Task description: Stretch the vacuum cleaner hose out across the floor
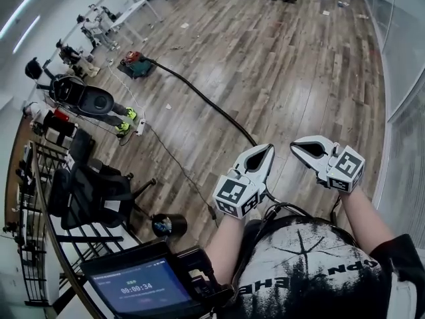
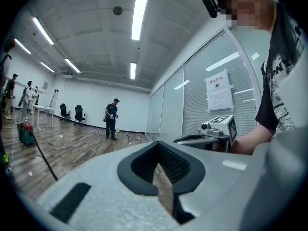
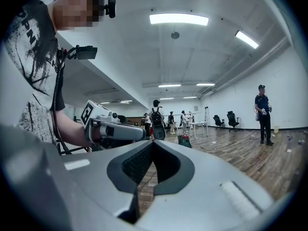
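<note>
A small red and green vacuum cleaner stands on the wooden floor at the far left. Its black hose runs in a long line from it toward me, and the near end goes out of sight behind my left gripper. That gripper is shut with nothing in it, held above the floor. My right gripper is beside it, also shut and empty. The left gripper view shows the vacuum cleaner, the hose and the right gripper. The right gripper view shows the vacuum cleaner and the left gripper.
A black office chair, a rack and a black machine line the left wall. A thin cable crosses the floor near them. A glass wall bounds the right. A person stands far off, and small litter dots the floor.
</note>
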